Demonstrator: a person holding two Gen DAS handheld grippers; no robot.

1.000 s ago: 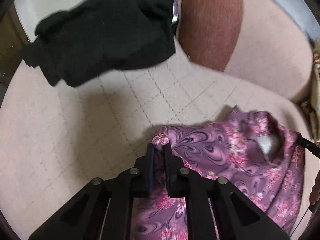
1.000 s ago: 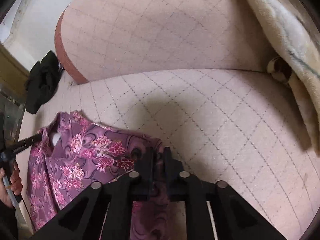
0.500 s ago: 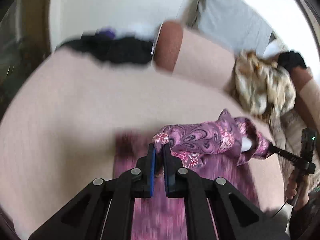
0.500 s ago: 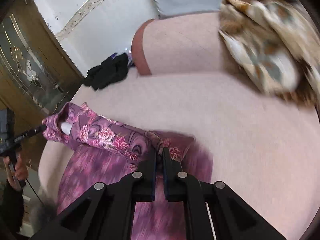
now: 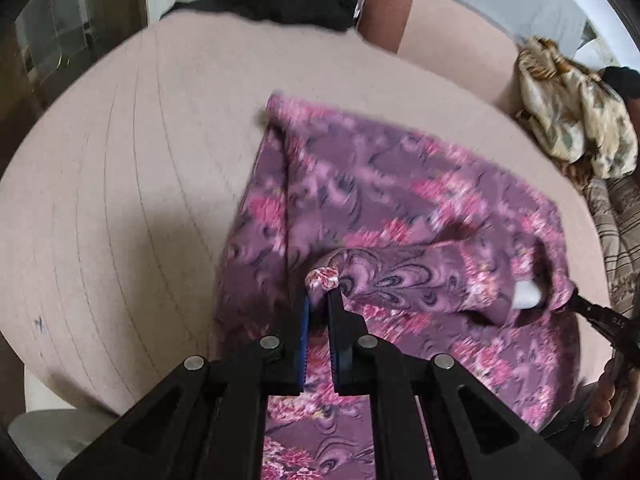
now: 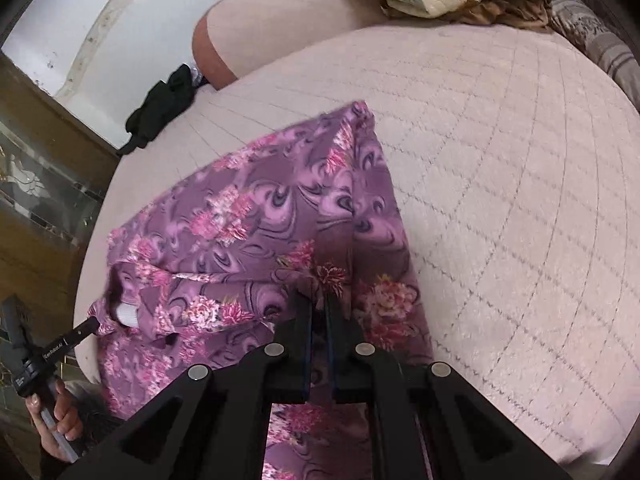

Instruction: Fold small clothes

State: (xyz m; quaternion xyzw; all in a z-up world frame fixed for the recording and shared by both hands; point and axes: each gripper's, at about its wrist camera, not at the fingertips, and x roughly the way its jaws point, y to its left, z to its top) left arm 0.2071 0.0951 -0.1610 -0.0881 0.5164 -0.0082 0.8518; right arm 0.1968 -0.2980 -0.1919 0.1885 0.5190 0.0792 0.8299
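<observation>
Pink quilted cushion (image 6: 520,200) spreads ahead of both sets of fingers. Purple flowered shirt (image 5: 400,184) drapes across it, top edge lifted. Left gripper (image 5: 319,300) pinches one shoulder, right gripper (image 6: 319,300) clamps the other. Black garment (image 5: 280,2) lies far beyond.

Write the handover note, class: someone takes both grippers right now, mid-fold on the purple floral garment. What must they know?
Left gripper: shut on one top corner of the purple floral fabric garment.
Right gripper: shut on the other top corner.
The garment's top edge is lifted; its far end trails onto the pink quilted cushion.
A black cloth bundle lies at the cushion's far edge, untouched.
Done: corners gripped, garment spread lengthwise.
Left: the fold itself, probably top edge onto far end, then release.
</observation>
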